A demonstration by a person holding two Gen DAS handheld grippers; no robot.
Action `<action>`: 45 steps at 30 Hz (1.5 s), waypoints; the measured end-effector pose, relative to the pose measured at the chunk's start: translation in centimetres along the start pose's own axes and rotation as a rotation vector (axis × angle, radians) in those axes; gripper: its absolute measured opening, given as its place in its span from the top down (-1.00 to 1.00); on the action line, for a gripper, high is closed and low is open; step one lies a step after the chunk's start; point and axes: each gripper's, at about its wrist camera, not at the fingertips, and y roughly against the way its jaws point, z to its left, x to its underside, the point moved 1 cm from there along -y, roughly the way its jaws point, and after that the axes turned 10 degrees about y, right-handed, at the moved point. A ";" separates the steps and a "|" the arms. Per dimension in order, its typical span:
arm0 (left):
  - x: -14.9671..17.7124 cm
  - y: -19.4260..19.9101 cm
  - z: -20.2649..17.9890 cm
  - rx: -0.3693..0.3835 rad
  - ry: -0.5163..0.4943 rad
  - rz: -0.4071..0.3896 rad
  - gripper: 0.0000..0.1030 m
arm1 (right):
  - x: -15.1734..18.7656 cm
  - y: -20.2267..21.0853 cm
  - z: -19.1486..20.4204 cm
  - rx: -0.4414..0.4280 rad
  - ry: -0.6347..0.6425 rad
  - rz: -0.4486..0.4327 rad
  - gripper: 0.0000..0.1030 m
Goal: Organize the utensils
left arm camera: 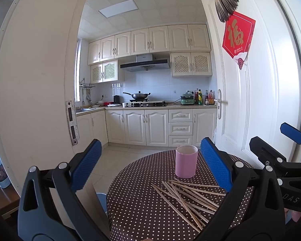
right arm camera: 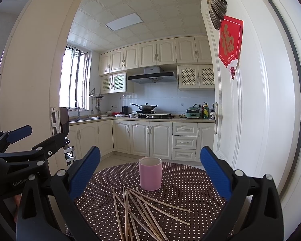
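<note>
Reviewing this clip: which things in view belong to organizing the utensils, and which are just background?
Belongs to the job:
chopsticks scattered loose on the table
pink cup upright beyond them
left gripper and right gripper, jaws open, empty

Just background:
polka-dot tablecloth
wok on the stove
red door hanging

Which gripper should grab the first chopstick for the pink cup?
Right, marginally: the chopsticks lie centred between the open right gripper, as does the pink cup; both sit off-centre for the left gripper.
</note>
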 end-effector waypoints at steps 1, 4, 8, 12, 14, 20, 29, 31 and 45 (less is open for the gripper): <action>0.0 -0.1 0.0 0.002 0.002 0.003 -0.88 | 0.0 0.0 0.0 0.003 0.001 -0.002 -0.87; 0.3 -0.3 -0.1 0.006 0.001 0.014 -0.88 | 0.1 -0.1 -0.2 0.028 0.000 0.010 -0.87; 0.6 -0.8 -0.3 -0.005 -0.006 0.024 -0.88 | 0.4 -0.7 -0.6 0.032 -0.009 0.034 -0.87; 0.9 -1.5 -0.6 -0.011 -0.010 0.045 -0.88 | 0.9 -1.4 -0.8 0.009 -0.022 0.055 -0.87; 1.2 -2.1 -0.7 -0.016 -0.014 0.066 -0.88 | 1.2 -1.7 -0.9 0.010 -0.021 0.070 -0.87; 2.7 -4.7 -1.2 -0.040 -0.038 0.165 -0.88 | 2.8 -3.9 -1.2 -0.030 -0.025 0.167 -0.87; 6.7 -11.9 -0.1 0.048 0.042 0.514 -0.88 | 5.9 -8.3 -2.2 -0.029 0.029 0.348 -0.87; 8.0 -13.5 -0.2 0.069 0.050 0.612 -0.88 | 7.0 -9.6 -2.6 -0.029 0.044 0.411 -0.87; 14.2 -21.3 -1.8 0.112 0.132 1.012 0.16 | 11.5 -15.2 -3.5 -0.182 0.008 0.698 -0.38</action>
